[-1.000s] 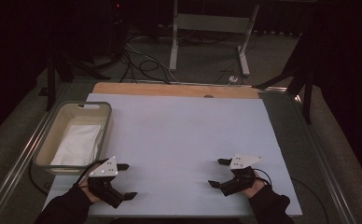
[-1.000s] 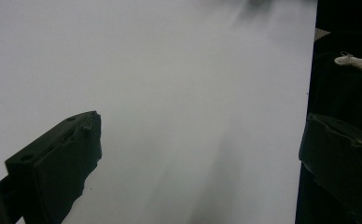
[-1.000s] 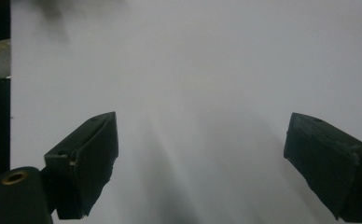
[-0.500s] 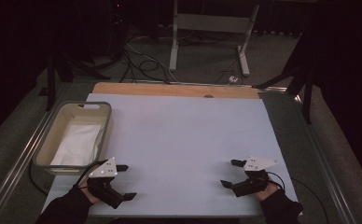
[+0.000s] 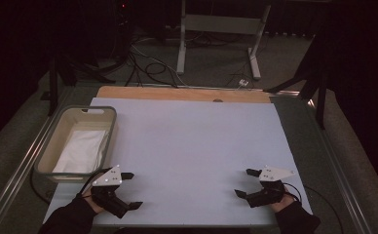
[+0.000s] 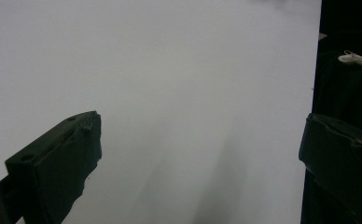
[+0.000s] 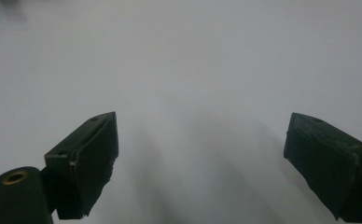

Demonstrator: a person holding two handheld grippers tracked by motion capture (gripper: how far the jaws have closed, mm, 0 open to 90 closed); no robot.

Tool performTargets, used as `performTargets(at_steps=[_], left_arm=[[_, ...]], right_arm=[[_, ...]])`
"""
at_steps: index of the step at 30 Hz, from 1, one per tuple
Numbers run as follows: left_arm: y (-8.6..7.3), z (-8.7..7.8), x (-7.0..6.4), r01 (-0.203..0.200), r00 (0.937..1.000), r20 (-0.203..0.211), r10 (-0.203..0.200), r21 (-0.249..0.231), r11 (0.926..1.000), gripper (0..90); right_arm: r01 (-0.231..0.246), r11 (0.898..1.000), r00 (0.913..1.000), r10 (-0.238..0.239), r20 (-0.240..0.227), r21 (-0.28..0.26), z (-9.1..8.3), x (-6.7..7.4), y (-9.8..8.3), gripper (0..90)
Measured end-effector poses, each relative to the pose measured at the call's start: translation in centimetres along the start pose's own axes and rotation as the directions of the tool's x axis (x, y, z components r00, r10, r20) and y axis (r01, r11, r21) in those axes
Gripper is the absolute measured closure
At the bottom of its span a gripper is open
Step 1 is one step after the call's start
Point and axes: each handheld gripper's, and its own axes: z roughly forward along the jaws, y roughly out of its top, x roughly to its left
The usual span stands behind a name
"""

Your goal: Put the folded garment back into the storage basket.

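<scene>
Surface: white sheet (image 5: 192, 151) covers most of the table, centre of the high view. Bare, flat, no creases visible. A strip of wooden tabletop (image 5: 177, 93) shows along its far edge, with a small dark notch near the strip's middle. Grey metal rails run down both long sides of the table.

Left gripper (image 5: 128, 191), lower left of the high view, sits low at the sheet's near edge, gloved hand behind it. Jaws spread wide, nothing between them. Left gripper view agrees: two black jaws far apart at the bottom corners, plain white sheet between, dark table edge down the right side of the frame.

Right gripper (image 5: 245, 184), lower right of the high view, also at the near edge, jaws spread and empty. Right gripper view: both jaws wide apart over blank sheet, soft shadows under them.

Nearest thing to the left gripper: beige plastic bin (image 5: 49, 146), left edge of the frame, just beside the sheet's left side. White folded cloth (image 5: 82, 150) lies flat inside on the bin's floor. Gripper is near the bin's near-right corner, not touching.

Room: dark. Grey metal stand (image 5: 216, 39) at top centre beyond the table, black cables (image 5: 143, 61) looped on the floor at upper left, black drapes at right.
</scene>
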Motion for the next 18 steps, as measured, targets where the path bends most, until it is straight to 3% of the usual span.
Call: performTargets(at_steps=[18], left_arm=[[-0.26, -0.04, -0.08, -0.014, 0.9998, -0.012, 0.014, 0.012, 0.9998, 0.0]], right_arm=[[0.015, 1.000, 0.9995, -0.016, 0.027, 0.019, 0.00, 0.08, 0.24, 10.2]])
